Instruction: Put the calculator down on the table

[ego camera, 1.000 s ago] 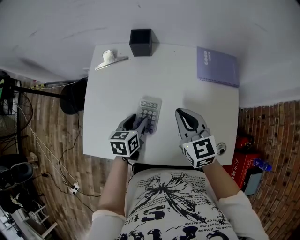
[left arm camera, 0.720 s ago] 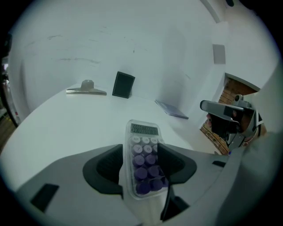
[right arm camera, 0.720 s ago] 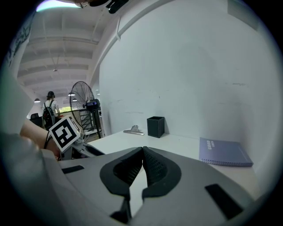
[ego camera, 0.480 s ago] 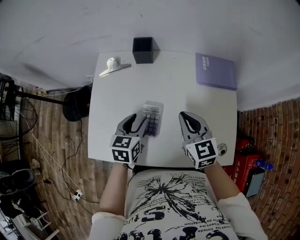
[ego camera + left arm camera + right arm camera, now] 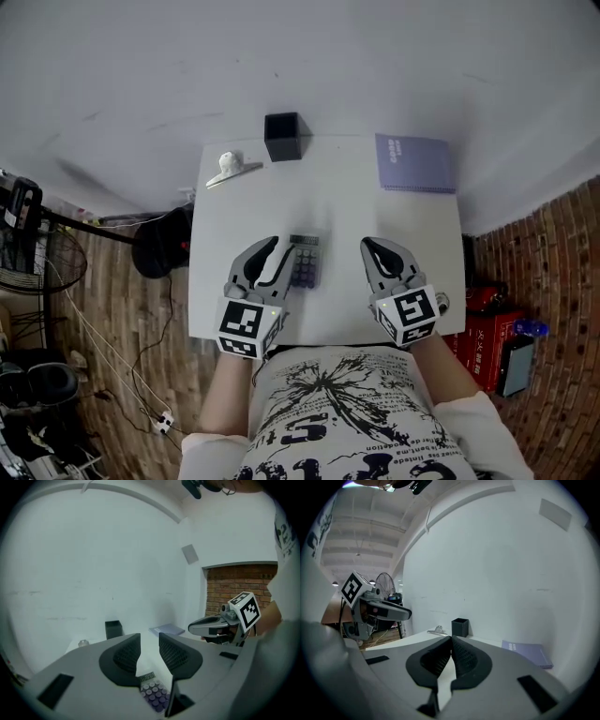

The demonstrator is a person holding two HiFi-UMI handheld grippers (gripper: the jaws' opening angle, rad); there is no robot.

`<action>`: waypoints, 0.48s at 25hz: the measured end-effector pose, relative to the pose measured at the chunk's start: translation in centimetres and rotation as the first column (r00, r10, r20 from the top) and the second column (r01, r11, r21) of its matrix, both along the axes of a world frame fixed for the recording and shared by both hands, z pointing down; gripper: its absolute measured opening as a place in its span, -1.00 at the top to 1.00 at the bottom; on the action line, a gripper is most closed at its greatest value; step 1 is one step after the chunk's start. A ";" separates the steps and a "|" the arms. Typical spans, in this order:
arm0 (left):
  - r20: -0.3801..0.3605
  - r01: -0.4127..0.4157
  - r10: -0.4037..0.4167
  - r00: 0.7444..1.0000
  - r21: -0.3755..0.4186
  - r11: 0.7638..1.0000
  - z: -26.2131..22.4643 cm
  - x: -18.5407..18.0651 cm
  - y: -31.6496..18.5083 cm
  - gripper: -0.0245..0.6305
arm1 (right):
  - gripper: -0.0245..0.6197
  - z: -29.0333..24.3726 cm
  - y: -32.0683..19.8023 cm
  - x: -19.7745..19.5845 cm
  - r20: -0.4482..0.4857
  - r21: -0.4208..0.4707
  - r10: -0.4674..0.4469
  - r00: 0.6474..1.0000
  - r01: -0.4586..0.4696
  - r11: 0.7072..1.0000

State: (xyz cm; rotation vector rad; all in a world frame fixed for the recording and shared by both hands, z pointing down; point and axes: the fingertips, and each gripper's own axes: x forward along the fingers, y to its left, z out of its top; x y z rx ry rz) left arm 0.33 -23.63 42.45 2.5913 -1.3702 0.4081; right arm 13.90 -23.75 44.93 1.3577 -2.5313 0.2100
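The grey calculator [image 5: 305,262] with purple keys lies flat on the white table [image 5: 375,206], near the front edge. My left gripper [image 5: 274,251] hangs above its left side without touching it. In the left gripper view the calculator [image 5: 154,693] shows below the jaws; my left gripper [image 5: 150,639] has a gap between its pads, which are closing with nothing between them. My right gripper [image 5: 371,247] hovers to the right of the calculator. In its own view my right gripper [image 5: 451,640] is shut and empty, the pads touching.
A black open box [image 5: 283,137] stands at the table's back edge, with a silver clip and a white lump [image 5: 230,169] to its left. At the back right corner lies a purple notebook [image 5: 416,162]. A black fan [image 5: 23,239] and cables are on the brick-patterned floor at the left.
My left gripper has let go of the calculator and lifted off it, its jaws narrowing. The right gripper has risen a little. The calculator stays flat on the table.
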 end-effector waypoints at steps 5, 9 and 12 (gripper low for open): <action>0.026 -0.060 0.057 0.998 0.151 0.987 -4.3 0.7 2.0 0.70 | 0.88 -2.4 1.5 0.5 -0.002 0.048 0.003 1.000 -0.002 0.999; 0.008 -0.067 0.067 0.998 0.186 0.980 -5.8 0.7 3.0 0.85 | 0.88 -3.8 2.7 1.0 0.014 0.077 0.015 1.000 -0.016 0.997; -0.007 -0.070 0.073 0.997 0.192 0.979 -6.1 0.7 3.5 0.88 | 0.88 -4.8 3.3 1.2 0.018 0.109 0.023 1.000 -0.025 0.994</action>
